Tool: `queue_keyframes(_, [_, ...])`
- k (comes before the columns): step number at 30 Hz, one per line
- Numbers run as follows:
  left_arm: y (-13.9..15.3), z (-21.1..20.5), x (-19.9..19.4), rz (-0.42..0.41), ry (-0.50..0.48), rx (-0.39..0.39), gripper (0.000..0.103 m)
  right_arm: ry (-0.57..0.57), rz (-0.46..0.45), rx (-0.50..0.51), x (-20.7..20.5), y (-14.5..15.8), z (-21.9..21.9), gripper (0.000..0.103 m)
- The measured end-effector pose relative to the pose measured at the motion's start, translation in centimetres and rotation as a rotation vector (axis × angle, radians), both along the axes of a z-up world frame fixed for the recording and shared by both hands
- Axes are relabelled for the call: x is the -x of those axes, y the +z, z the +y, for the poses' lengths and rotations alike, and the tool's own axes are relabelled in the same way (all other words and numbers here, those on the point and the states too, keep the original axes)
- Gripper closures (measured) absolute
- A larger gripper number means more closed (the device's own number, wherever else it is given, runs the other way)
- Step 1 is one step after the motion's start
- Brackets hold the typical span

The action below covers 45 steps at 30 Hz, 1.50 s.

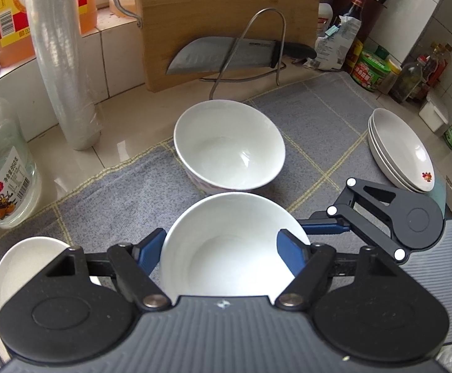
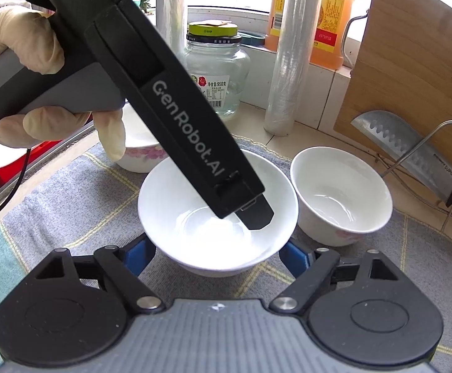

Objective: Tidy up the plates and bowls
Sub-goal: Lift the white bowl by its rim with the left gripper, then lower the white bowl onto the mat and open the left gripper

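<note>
my right tongs (image 2: 219,248) are clamped on a white bowl (image 2: 170,205). one blue pad presses each side of its lower wall, and nothing else is between them. this bowl sits over the grey mat (image 1: 117,202), about midway along its near edge. i cannot tell whether its foot rests on the cloth or hangs just clear of it.

my left tongs (image 1: 222,233) point steeply down over the same bowl with their pads apart. from their own camera, one pad shows at the bowl's left rim and the other across its right side. from the other camera, their dark tip reaches down into the bowl's hollow. i cannot tell whether either pad touches the china. my gloved hand (image 2: 30,40) is wrapped round the grey handle of these tongs.

a second white bowl (image 1: 229,146) stands upright and empty just beyond the first, toward the mat's far edge, close to it but apart. a third bowl with pink flowers on its side (image 2: 139,155) stands at the mat's near left corner. a stack of shallow white plates (image 1: 399,152) lies at the mat's right edge, and the top one has a small red mark.

off the mat's left edge on the counter stand a glass jar (image 1: 5,171) and an upright roll of clear film (image 1: 61,62). behind the far edge a wooden cutting board (image 1: 226,6) leans upright, with a cleaver (image 1: 222,56) held in a wire rack (image 1: 269,25) in front of it.
</note>
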<state>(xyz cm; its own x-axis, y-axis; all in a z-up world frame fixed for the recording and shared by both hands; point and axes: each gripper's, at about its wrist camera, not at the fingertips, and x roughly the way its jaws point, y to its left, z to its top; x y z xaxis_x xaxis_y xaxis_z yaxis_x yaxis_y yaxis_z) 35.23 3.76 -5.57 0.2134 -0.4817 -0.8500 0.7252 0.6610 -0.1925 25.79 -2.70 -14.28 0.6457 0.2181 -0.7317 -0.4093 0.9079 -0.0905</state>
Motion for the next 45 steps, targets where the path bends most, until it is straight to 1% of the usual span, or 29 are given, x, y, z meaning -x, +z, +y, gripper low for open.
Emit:
queue_keyframes(7, [0.5,-1.6,2.1,0.007,-0.027,0.027,0.027,-0.013,0.002,0.018,2.6,1.0,-1.5,0.014])
queue_keyframes(15, [0.2,-4.0,4.6,0.032,-0.073,0.053,0.027,-0.046,0.032,0.038,5.7,0.9,-3.8,0.014])
queue_keyframes(19, [-0.1,-4.9,5.8,0.042,-0.086,0.054,0.027,-0.051,0.040,0.050,7.1,1.0,-4.5,0.014])
queue_keyframes(25, [-0.5,-5.7,7.3,0.060,-0.088,0.055,0.026,-0.052,0.053,0.044,8.7,1.0,-5.4,0.014])
queue_keyframes(35, [-1.2,-6.9,9.1,0.075,-0.072,0.043,0.026,-0.043,0.075,0.028,10.2,0.4,-6.5,0.014])
queue_keyframes(42, [-2.1,-7.3,9.7,0.086,-0.046,0.033,0.026,-0.031,0.086,0.028,10.6,-0.2,-6.9,0.014])
queue_keyframes(45, [-2.3,-7.4,9.8,0.079,-0.042,0.035,0.026,-0.032,0.084,0.023,10.5,-0.4,-7.1,0.014])
